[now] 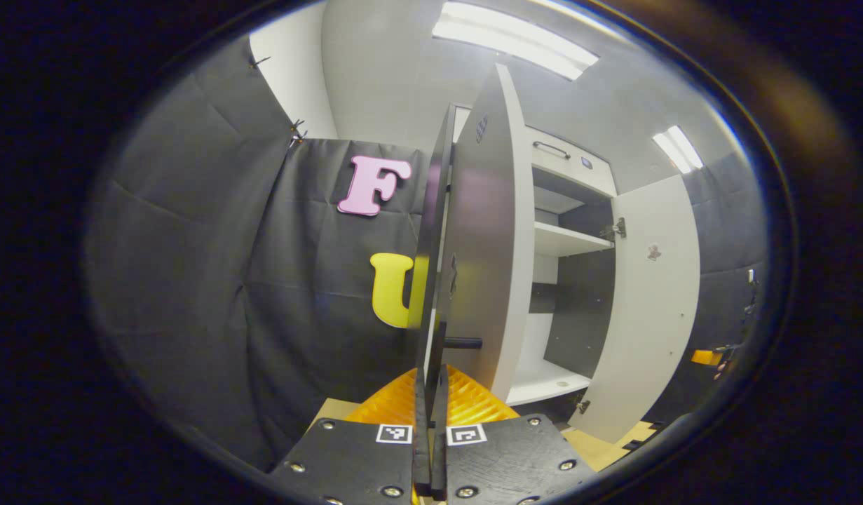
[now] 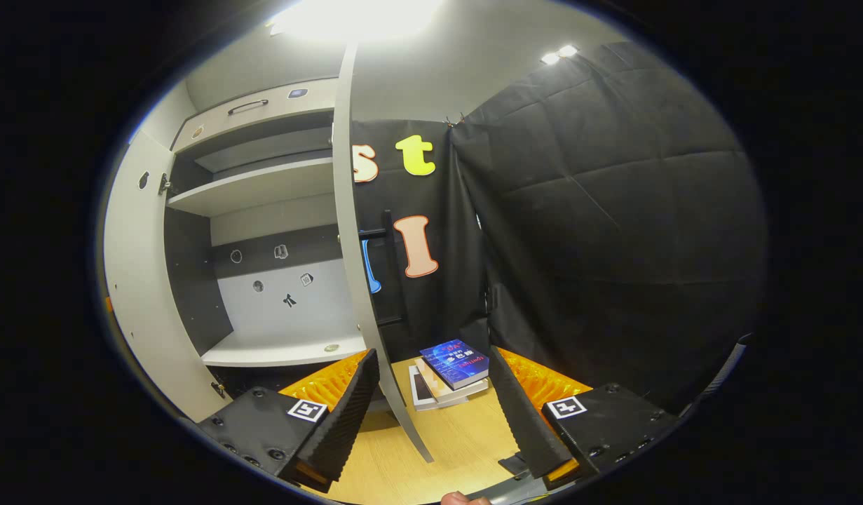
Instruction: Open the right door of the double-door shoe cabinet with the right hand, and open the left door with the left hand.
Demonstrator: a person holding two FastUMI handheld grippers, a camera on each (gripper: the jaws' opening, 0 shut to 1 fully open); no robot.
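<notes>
In the left gripper view the left door (image 1: 484,245) stands swung out, seen nearly edge-on. Its long black bar handle (image 1: 435,231) runs down into my left gripper (image 1: 431,382), which is shut on it. Past it the white cabinet (image 1: 564,242) shows bare shelves, and the right door (image 1: 652,301) stands wide open. In the right gripper view the right door (image 2: 352,231) is edge-on, with its black handle (image 2: 387,266) on the far side. My right gripper (image 2: 432,354) is open, and the door's lower edge passes between its fingers without touching them. The left door (image 2: 133,280) stands open at the left.
A short stack of books (image 2: 451,368) lies on the wooden floor (image 2: 466,435) just beyond the right door. Black cloth walls (image 2: 613,210) close in on both sides. The drawer front with a handle (image 2: 249,106) tops the cabinet. A fingertip (image 2: 463,498) shows at the bottom edge.
</notes>
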